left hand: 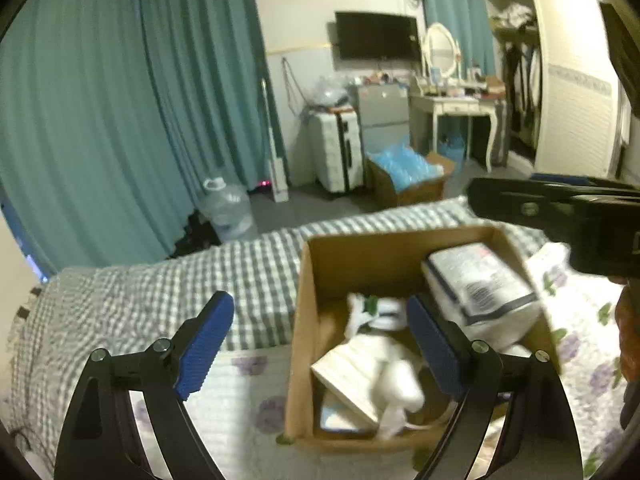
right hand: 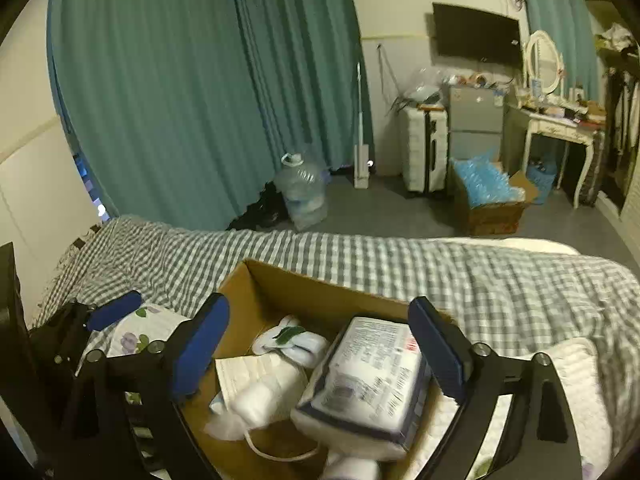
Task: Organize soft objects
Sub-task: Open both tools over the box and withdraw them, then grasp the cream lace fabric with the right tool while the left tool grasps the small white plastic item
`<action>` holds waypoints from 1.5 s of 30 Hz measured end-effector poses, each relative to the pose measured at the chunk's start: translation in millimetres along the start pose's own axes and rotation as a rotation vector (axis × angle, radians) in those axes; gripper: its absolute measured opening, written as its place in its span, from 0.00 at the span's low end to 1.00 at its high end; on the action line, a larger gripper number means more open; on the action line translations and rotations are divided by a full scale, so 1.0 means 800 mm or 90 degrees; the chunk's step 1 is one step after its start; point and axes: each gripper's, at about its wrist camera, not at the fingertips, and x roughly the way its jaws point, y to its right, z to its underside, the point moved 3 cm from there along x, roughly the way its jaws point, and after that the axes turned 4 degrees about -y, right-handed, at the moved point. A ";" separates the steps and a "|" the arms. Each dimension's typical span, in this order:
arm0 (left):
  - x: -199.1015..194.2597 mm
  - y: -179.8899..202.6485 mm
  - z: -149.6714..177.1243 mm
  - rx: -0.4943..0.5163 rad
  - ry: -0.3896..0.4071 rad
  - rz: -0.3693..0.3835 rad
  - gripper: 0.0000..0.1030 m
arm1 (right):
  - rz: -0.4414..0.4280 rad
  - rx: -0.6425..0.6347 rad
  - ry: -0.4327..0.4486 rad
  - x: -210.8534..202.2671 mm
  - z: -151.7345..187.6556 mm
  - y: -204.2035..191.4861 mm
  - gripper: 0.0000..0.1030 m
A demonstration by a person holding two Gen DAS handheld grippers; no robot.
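A brown cardboard box (left hand: 308,280) (right hand: 280,276) stands on the bed. It holds a white tissue pack with dark trim (left hand: 480,284) (right hand: 368,380), white soft rolls (left hand: 400,384) (right hand: 260,396), a white booklet (left hand: 352,372) and a white cloth with a green patch (right hand: 288,336). My left gripper (left hand: 320,340) is open and empty over the box's left wall. My right gripper (right hand: 320,344) is open and empty just above the tissue pack. The right gripper's body (left hand: 560,216) shows at the right of the left wrist view.
The bed has a grey checked cover (left hand: 160,288) (right hand: 480,280) and a floral quilt (left hand: 248,400). Beyond it on the floor are a water jug (right hand: 300,192), a white suitcase (right hand: 424,152), a box of blue bags (right hand: 488,196) and a dressing table (right hand: 560,128). Teal curtains hang behind.
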 end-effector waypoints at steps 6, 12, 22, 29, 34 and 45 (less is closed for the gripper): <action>-0.112 -0.005 -0.011 -0.021 0.082 -0.020 1.00 | 0.010 0.007 0.056 -0.111 -0.011 0.000 1.00; -0.204 -0.006 -0.009 -0.025 0.140 -0.030 1.00 | 0.035 -0.025 0.124 -0.230 -0.014 -0.016 1.00; -0.249 0.016 0.044 -0.058 0.129 -0.077 1.00 | 0.056 -0.090 0.131 -0.326 0.040 -0.036 1.00; -0.173 0.022 0.112 -0.131 0.021 -0.087 1.00 | 0.060 -0.139 0.050 -0.285 0.110 -0.024 1.00; -0.111 0.015 0.155 -0.203 -0.051 -0.128 1.00 | 0.048 -0.153 -0.025 -0.218 0.156 -0.007 1.00; -0.030 0.018 0.210 -0.244 -0.130 -0.104 1.00 | -0.005 -0.132 -0.169 -0.044 0.229 0.007 0.93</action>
